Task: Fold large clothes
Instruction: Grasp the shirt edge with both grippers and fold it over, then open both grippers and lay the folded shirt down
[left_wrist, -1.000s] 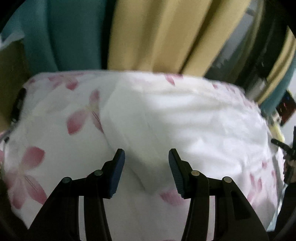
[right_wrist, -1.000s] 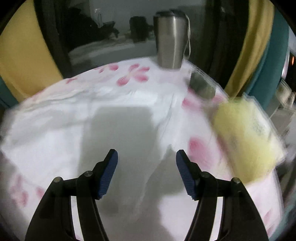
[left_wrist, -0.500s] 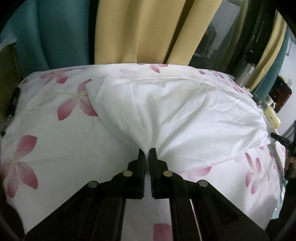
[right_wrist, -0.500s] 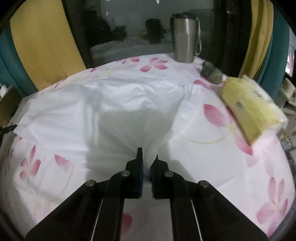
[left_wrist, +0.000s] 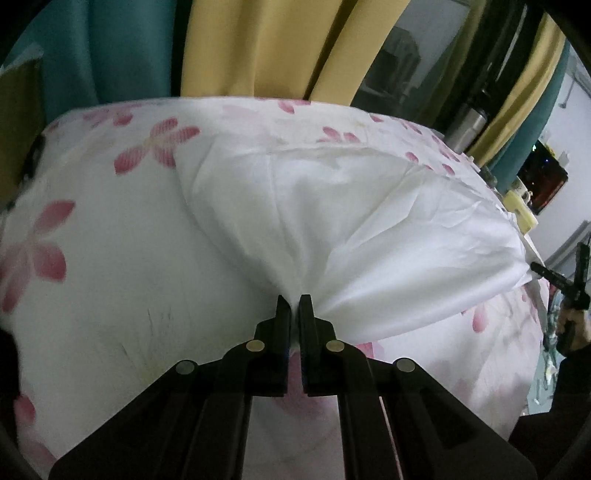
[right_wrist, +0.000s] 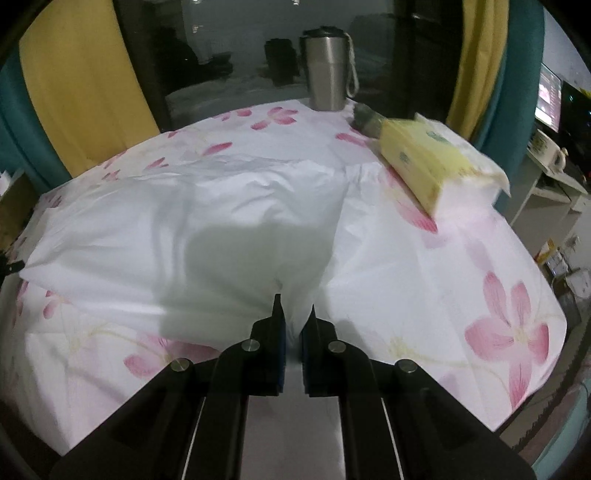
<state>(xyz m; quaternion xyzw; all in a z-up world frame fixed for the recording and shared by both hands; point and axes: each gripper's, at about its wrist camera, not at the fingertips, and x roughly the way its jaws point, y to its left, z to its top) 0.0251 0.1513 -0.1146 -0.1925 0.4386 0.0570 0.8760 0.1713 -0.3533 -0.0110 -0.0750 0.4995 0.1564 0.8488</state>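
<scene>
A plain white garment (left_wrist: 332, 206) lies on a table covered by a white cloth with pink flowers (left_wrist: 92, 240). My left gripper (left_wrist: 294, 301) is shut on the garment's near edge, and the fabric bunches into folds fanning out from the pinch. In the right wrist view the same white garment (right_wrist: 192, 229) spreads left across the flowered cloth (right_wrist: 461, 280). There my right gripper (right_wrist: 294, 310) is shut on a gathered corner of it. The right gripper's dark frame (left_wrist: 570, 284) shows at the far right edge of the left wrist view.
A steel tumbler (right_wrist: 328, 70) stands at the table's far edge by the dark window. A yellow tissue pack (right_wrist: 436, 162) lies at the back right. Yellow and teal curtains (left_wrist: 258, 48) hang behind. A white side table (right_wrist: 550, 177) stands off the table's right edge.
Both grippers went from open over the white garment to shut on its near edge. Since then both have pulled the cloth toward the near side, bunching it at the pinches.
</scene>
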